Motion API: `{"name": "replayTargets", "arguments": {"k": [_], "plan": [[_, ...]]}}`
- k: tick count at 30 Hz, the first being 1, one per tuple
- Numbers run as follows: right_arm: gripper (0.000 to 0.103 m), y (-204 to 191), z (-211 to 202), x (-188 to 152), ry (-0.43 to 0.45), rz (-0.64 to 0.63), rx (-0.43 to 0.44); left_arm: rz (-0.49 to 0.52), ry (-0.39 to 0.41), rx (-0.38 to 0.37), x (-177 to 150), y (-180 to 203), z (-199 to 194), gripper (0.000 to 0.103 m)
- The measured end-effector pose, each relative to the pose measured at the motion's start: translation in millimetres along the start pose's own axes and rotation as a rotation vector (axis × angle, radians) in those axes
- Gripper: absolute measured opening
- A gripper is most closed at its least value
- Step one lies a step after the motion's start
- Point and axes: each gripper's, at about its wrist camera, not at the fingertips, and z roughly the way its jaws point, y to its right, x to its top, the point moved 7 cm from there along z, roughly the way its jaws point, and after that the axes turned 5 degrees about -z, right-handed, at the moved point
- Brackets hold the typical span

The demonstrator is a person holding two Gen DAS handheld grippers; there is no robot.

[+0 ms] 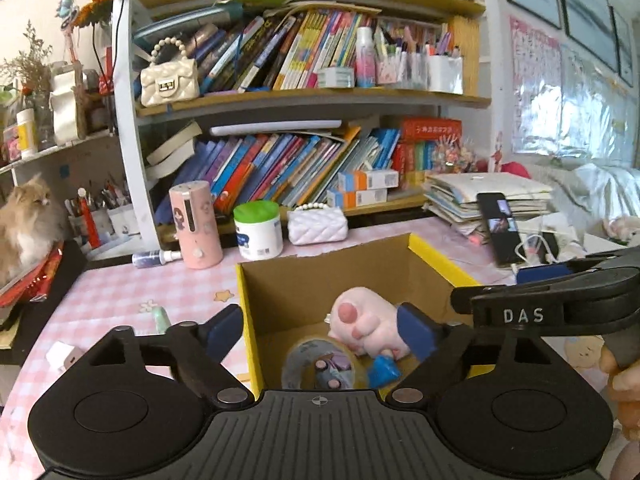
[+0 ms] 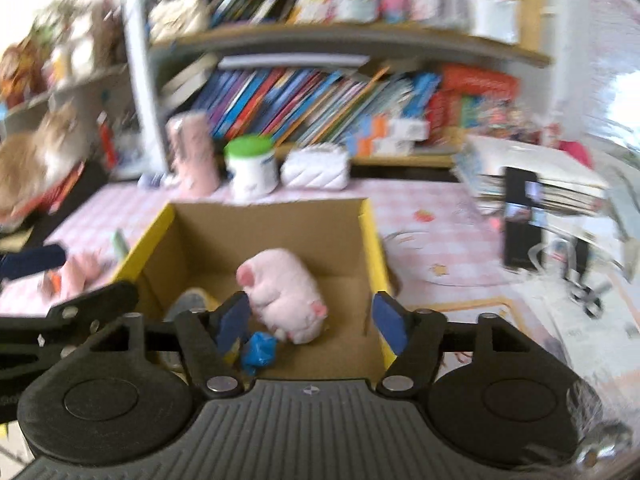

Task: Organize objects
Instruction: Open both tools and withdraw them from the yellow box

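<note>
An open cardboard box (image 1: 440, 258) with yellow edges stands on the pink checked tablecloth. Inside lie a pink plush toy (image 1: 360, 320), a clear tape roll (image 1: 316, 364) and a small blue crumpled item (image 1: 383, 370). My left gripper (image 1: 320, 320) hovers over the box's near side, open, its blue pads clear of the plush. The right gripper's black body reaches in from the right edge of this view. In the blurred right wrist view, my right gripper (image 2: 312, 314) is open above the box (image 2: 372, 240), with the plush (image 2: 280, 280) below and the blue item (image 2: 260, 350) beside it.
Behind the box stand a pink bottle (image 1: 196, 224), a white jar with a green lid (image 1: 258, 230) and a white quilted purse (image 1: 318, 224). A phone (image 1: 500, 228) leans on a paper stack at right. A cat (image 1: 24, 220) sits at left. Small items lie left of the box.
</note>
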Motion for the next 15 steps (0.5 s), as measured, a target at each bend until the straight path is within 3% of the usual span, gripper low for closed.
{"name": "replayTargets", "arguments": {"k": [6,9,15], "plan": [[0.074,-6.5,-30.7,-30.9,0.011,0.079,-0.095,-0.002,-0.062,-0.028,-29.9,-14.3,-22.2,0.087],[0.074,-19.1,-38.4,-54.0,-0.029,0.115,-0.122,-0.016,-0.113,-0.016,-48.2,-27.5,-29.6,0.09],[0.085,-54.4,-45.6,-89.2,-0.113,0.126,-0.141,-0.054,-0.219,0.022,-84.1,-56.7,-43.6,0.096]]}}
